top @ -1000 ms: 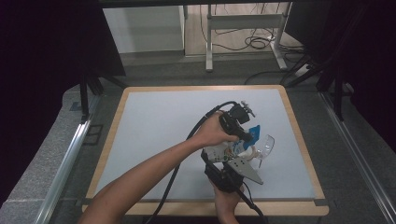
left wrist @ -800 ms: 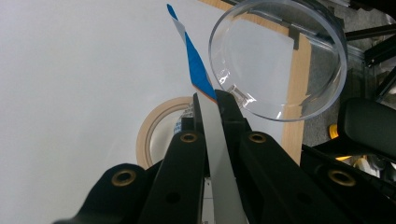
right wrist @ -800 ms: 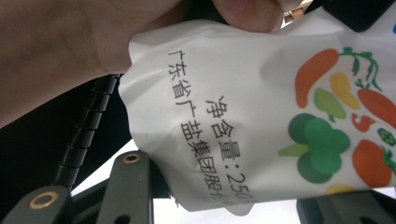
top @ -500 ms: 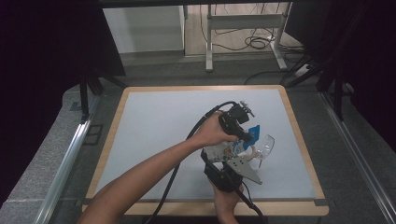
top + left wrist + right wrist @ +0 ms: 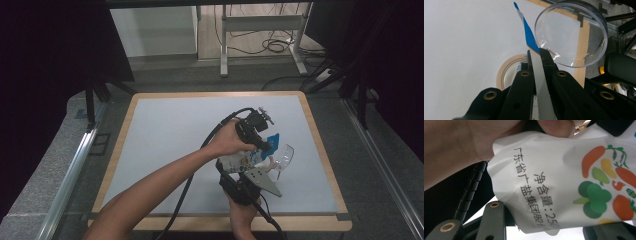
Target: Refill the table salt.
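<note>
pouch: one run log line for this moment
left gripper: shut on pouch top edge | right gripper: grips pouch body | glass bowl: beside

I see a white pouch (image 5: 564, 185) printed with black lettering and red, green and yellow vegetables, its top edge blue, beside a clear dish (image 5: 571, 32) and black tongs (image 5: 536, 53).

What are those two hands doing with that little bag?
A person holds a tool in each hand over the table. The left tool is shut on the flat blue-and-white top edge of a white pouch printed with vegetables. The right tool grips the pouch's body from below. A clear glass bowl sits right beside the pouch, and a roll of tape lies on the table just behind the left tool.
</note>
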`<action>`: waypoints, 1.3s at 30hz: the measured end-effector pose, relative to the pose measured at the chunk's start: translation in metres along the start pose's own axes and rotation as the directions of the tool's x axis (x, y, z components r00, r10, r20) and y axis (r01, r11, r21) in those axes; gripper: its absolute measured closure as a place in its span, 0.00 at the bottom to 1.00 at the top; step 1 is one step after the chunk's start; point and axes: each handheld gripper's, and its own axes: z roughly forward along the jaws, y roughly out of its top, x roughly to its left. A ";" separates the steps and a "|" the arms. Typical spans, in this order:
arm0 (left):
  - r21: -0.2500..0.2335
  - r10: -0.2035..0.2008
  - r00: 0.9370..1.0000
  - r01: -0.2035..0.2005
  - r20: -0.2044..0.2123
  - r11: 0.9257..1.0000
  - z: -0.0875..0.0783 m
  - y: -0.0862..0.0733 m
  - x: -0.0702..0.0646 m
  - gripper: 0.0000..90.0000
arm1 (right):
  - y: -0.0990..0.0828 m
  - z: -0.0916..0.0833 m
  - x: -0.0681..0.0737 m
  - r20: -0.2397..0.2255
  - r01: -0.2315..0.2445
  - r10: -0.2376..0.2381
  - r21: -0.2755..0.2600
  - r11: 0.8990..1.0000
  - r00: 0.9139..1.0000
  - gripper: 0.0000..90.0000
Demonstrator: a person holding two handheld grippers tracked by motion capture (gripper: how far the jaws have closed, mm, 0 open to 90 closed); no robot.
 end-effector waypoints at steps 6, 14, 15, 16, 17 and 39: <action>0.009 0.009 1.000 -0.009 0.000 1.000 0.000 0.001 0.000 1.00 | 0.001 0.000 0.000 0.003 -0.007 0.007 -0.005 1.000 1.000 0.61; 0.010 0.008 1.000 -0.008 -0.001 1.000 -0.001 0.002 0.000 1.00 | 0.001 0.000 0.001 0.004 -0.010 0.010 -0.008 1.000 1.000 0.61; 0.011 0.008 1.000 -0.008 -0.001 1.000 -0.001 0.002 0.000 1.00 | 0.001 0.000 0.001 0.005 -0.011 0.011 -0.008 1.000 1.000 0.61; 0.011 0.007 1.000 -0.007 -0.001 1.000 -0.001 0.002 0.000 1.00 | 0.001 0.000 0.001 0.004 -0.013 0.014 -0.008 1.000 1.000 0.61; 0.012 0.008 1.000 -0.008 -0.001 1.000 -0.001 0.002 0.000 1.00 | 0.001 0.001 0.001 0.004 -0.016 0.016 -0.009 1.000 1.000 0.61; 0.020 0.010 1.000 -0.010 -0.003 1.000 0.002 0.002 0.003 1.00 | -0.001 0.003 0.001 0.014 -0.033 0.034 -0.019 0.999 0.999 0.60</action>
